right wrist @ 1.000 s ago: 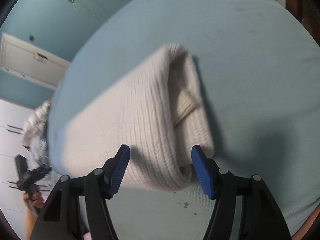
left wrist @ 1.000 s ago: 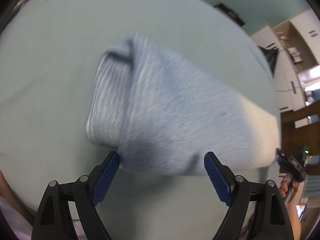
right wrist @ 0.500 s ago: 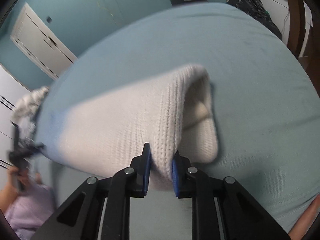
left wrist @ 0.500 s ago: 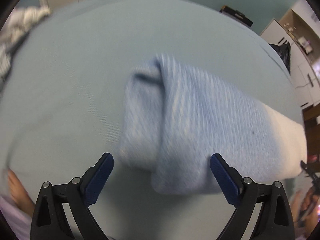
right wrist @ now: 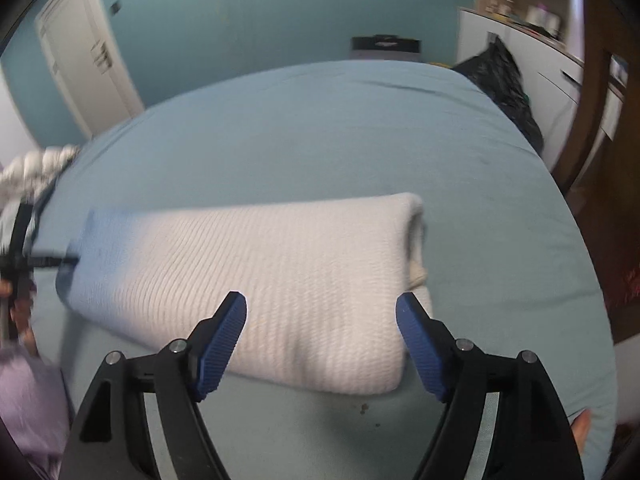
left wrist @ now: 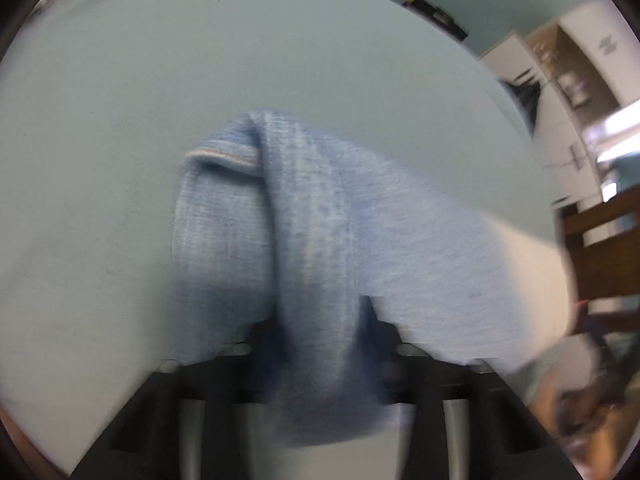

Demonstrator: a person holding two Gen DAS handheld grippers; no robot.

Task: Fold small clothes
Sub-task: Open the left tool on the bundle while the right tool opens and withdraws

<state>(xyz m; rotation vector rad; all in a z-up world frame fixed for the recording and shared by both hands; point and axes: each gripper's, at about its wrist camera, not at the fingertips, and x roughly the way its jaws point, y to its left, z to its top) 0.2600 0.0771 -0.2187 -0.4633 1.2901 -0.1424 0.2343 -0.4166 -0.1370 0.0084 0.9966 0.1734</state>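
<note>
Left wrist view: the left gripper (left wrist: 320, 344) has just been closing, and its jaws now pinch a raised ridge of the blue end of the folded sweater (left wrist: 312, 240), the cloth bunched up between them and spilling over the black frame. The sweater lies on the pale blue bed (left wrist: 200, 60), its blue part fading to cream toward the right edge of this blurred picture. Pinching the near fold this way looks meant to lift that end so it can be carried over for another fold. Right wrist view: the right gripper (right wrist: 320, 344) has just been opening, and its jaws stand released and apart, with the cream end of the sweater (right wrist: 280, 272) lying flat on the bed (right wrist: 360, 120) beyond them, nothing pressed between the blue pads (right wrist: 224, 340). The roll sits across the bed, its folded edge at the right. Letting this end go probably leaves it lying as an anchor while the other end is worked.
</note>
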